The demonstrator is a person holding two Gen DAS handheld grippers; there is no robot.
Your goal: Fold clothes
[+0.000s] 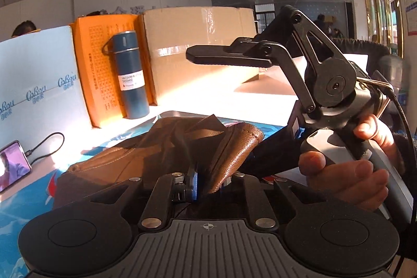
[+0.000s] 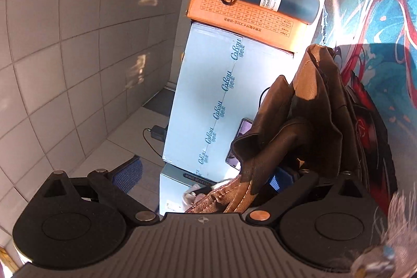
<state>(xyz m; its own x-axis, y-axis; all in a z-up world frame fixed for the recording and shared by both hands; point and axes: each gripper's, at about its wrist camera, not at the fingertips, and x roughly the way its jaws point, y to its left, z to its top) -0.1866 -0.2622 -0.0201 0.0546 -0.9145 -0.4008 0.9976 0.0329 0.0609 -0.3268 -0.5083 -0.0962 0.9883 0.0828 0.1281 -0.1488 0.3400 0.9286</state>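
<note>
While gripped between both sets of fingers, brown leather garment [image 1: 146, 153] stretching forward from left gripper [image 1: 208, 186], right gripper [image 2: 284, 181] clamped nearby.

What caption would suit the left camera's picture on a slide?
Left gripper pinches a fold of brown leather garment on a printed mat; the right gripper hovers beyond.

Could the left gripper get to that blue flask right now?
Probably not yet: the left gripper has the brown leather garment between its fingers, and that lies between it and the flask by the boxes.
</note>
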